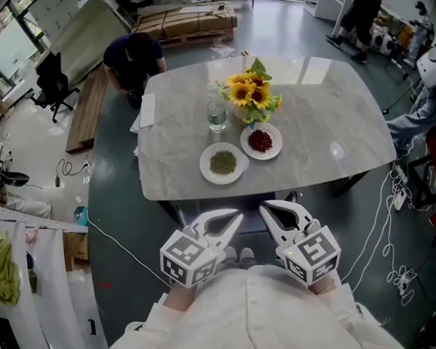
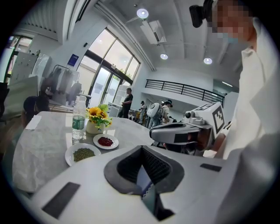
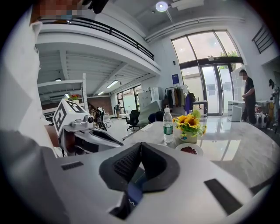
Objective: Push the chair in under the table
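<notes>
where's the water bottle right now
In the head view the water bottle stands near the middle of the table, just left of the sunflowers and beyond the plate of green grains.

Held side by side before the person's chest, the left gripper (image 1: 231,222) and right gripper (image 1: 269,210) both have jaws closed on nothing, tips angled toward each other and slightly downward.

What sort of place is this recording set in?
Probably an open lab or workshop hall with a staged dining setup: a table with sunflowers amid floor cables, stacked wooden pallets, and a railed mezzanine.
</notes>
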